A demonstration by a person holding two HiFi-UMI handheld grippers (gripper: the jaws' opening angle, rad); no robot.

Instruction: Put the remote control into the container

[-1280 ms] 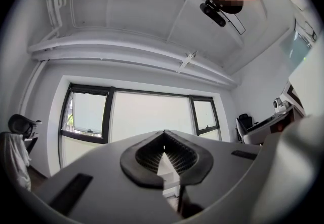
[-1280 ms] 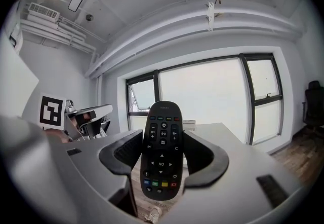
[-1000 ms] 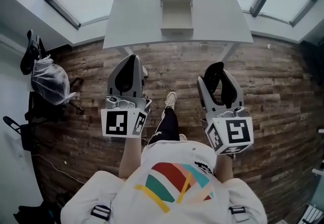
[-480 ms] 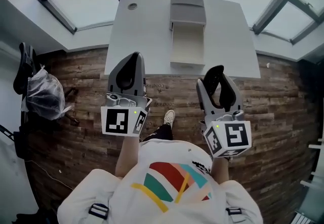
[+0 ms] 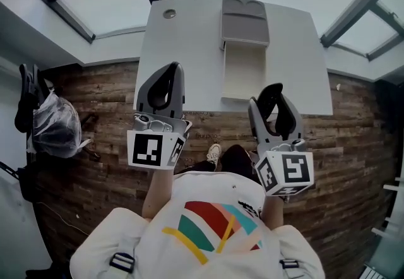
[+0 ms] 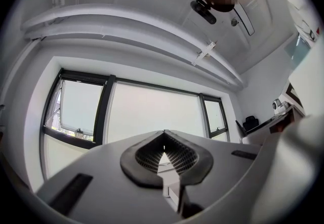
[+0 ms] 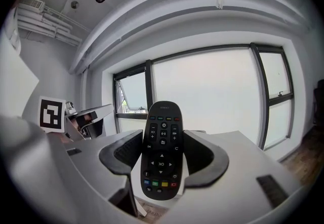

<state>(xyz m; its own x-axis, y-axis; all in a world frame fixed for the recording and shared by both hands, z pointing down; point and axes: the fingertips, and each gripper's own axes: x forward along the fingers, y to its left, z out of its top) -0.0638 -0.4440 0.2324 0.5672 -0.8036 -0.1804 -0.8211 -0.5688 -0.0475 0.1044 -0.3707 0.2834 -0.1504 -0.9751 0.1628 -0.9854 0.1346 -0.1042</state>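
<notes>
A black remote control (image 7: 162,152) with coloured buttons stands upright between the jaws of my right gripper (image 7: 162,156), which is shut on it. In the head view the right gripper (image 5: 273,91) hangs over the front edge of the white table (image 5: 183,50), just right of the container (image 5: 242,96). The container is a beige open tray with its grey lid (image 5: 245,22) folded back. My left gripper (image 5: 168,71) is held over the table's front left part; its jaws (image 6: 163,157) are shut with nothing between them.
A small round hole (image 5: 169,14) sits at the table's far left corner. Below the table is a wooden plank floor (image 5: 95,164), with a plastic bag (image 5: 55,125) and dark gear at the left. Windows run behind the table. The person's shoe (image 5: 214,153) shows under the table edge.
The person has stepped towards the table, so table and container lie nearer and lower in view. Both grippers now reach its front edge. The remote stays held.
</notes>
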